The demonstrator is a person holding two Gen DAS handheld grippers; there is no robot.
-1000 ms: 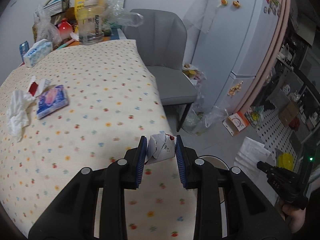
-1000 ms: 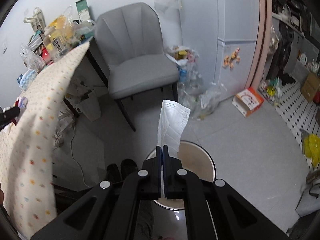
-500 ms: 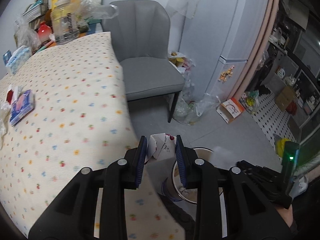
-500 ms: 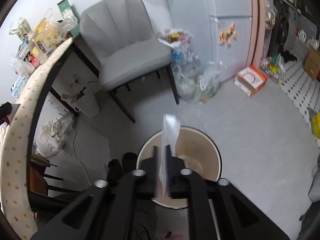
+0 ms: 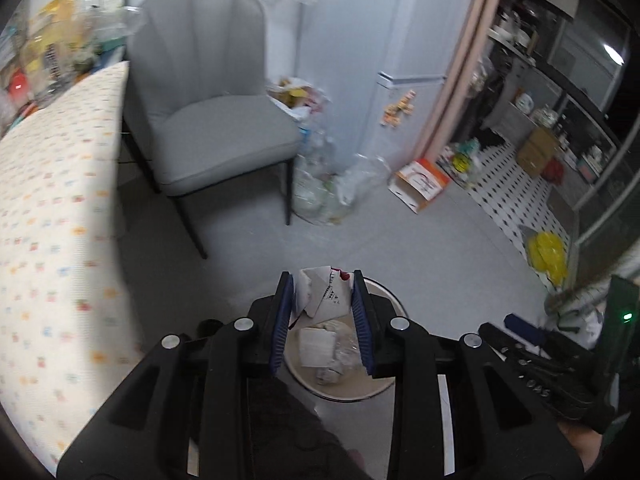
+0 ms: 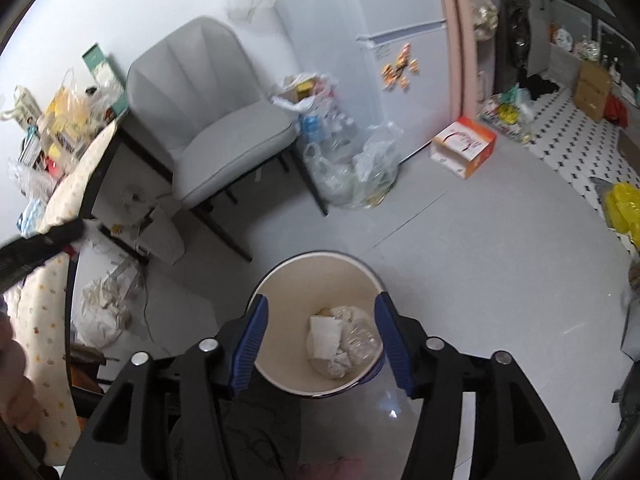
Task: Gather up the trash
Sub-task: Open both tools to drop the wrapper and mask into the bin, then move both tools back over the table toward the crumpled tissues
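Note:
My left gripper (image 5: 322, 294) is shut on a crumpled white paper wrapper (image 5: 324, 292) with red print and holds it above the round beige trash bin (image 5: 390, 304). My right gripper (image 6: 322, 326) is open and empty, right above the same bin (image 6: 296, 280). Inside the bin lie a white face mask (image 6: 324, 336) and crumpled plastic and tissue (image 6: 354, 346). The right gripper also shows at the lower right of the left wrist view (image 5: 532, 360).
A grey chair (image 6: 216, 128) stands behind the bin, with plastic bags of bottles (image 6: 352, 168) beside it against the white fridge (image 6: 404, 40). The table with the dotted cloth (image 5: 44, 208) is at the left. An orange box (image 6: 464, 146) lies on the floor.
My right gripper opened and the white face mask dropped into the bin. My left gripper swung from over the table to above the bin, still holding the wrapper.

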